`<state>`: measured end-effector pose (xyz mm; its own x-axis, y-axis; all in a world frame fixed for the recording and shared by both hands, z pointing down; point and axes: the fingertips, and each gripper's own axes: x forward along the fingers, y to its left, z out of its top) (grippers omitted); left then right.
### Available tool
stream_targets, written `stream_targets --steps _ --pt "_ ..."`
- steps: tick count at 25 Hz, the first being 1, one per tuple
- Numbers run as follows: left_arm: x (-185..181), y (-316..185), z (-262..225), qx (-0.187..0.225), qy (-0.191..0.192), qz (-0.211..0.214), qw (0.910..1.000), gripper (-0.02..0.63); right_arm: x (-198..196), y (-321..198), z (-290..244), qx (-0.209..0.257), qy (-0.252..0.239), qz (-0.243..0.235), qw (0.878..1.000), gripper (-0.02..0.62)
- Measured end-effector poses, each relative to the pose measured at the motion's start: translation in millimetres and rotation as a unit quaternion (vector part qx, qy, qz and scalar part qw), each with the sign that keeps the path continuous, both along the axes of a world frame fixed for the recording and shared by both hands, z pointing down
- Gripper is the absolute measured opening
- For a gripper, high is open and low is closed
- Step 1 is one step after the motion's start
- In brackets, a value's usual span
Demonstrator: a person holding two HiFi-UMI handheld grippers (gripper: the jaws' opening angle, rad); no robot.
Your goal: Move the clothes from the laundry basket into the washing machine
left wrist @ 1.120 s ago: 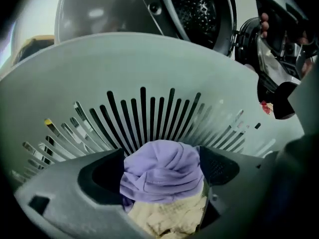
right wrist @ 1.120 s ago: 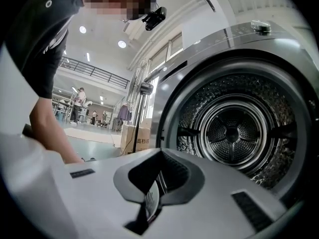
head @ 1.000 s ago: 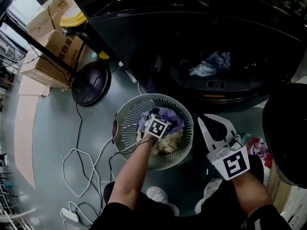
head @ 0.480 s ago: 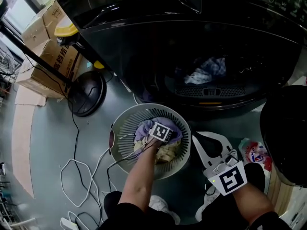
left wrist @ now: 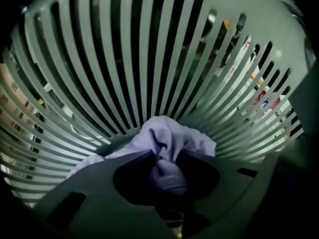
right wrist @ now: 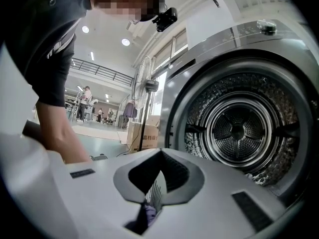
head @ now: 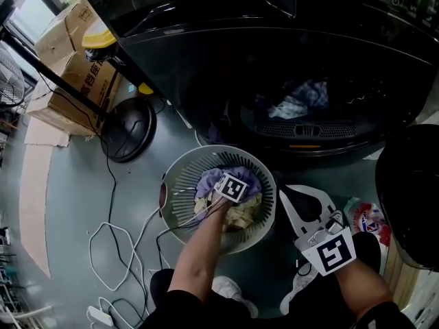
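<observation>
My left gripper jaws have just been closing and now pinch a bunched fold of the lilac garment inside the laundry basket. It looks soft, light and floppy. Beside the basket, my right gripper has its jaws pressed together, empty.

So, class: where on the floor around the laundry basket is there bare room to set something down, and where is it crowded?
Bare: the floor strip between the flat cardboard and the black cable. Crowded: white cables below; right gripper beside the basket.
</observation>
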<state>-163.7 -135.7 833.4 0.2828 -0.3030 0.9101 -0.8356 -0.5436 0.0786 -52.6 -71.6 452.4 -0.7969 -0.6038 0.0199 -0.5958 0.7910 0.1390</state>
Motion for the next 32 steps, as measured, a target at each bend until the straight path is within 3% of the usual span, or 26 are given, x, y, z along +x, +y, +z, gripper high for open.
stream_targets --steps 5,12,24,32 --pt "-23 4 -53 0.041 0.027 -0.025 0.9985 0.074 -4 -7 2 0.004 -0.003 -0.006 1.0 0.008" --pt "-48 8 -151 0.156 0.057 -0.05 0.9849 0.066 -9 -16 3 0.009 -0.007 -0.011 1.0 0.008" --pt "-46 14 -308 0.335 0.104 -0.061 0.9343 0.064 -6 -20 8 0.024 0.015 -0.008 1.0 0.008" --pt "-30 14 -378 0.406 0.121 -0.047 0.9045 0.064 -5 -23 4 0.032 0.008 -0.005 0.999 0.008"
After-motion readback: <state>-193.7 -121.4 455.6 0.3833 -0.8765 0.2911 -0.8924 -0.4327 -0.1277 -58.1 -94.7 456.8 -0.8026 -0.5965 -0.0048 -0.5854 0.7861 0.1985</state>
